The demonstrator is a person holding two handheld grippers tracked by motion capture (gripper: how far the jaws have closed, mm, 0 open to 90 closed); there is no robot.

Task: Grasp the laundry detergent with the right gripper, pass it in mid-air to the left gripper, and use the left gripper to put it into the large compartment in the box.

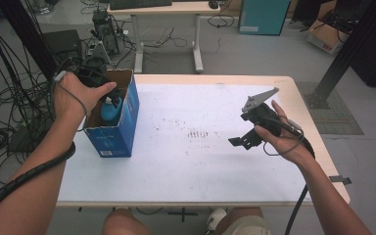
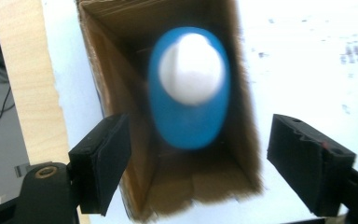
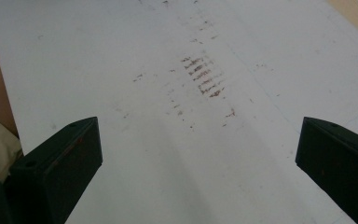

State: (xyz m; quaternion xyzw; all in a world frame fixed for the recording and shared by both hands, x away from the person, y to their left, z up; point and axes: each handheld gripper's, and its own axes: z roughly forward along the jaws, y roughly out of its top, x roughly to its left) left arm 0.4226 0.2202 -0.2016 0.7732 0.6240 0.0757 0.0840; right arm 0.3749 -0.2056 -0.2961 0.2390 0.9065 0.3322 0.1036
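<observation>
Blue bottle [image 2: 189, 91] stands inside cardboard box [image 2: 116, 93], at twelve o'clock beyond left gripper [image 2: 198, 163], whose parted jaws hold nothing.

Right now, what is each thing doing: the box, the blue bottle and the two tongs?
Box: open on top, upright on the table's left side.
Bottle: inside the box, white cap up, not gripped.
Left tongs: open above the box, holding nothing.
Right tongs: open over the table, empty.
</observation>
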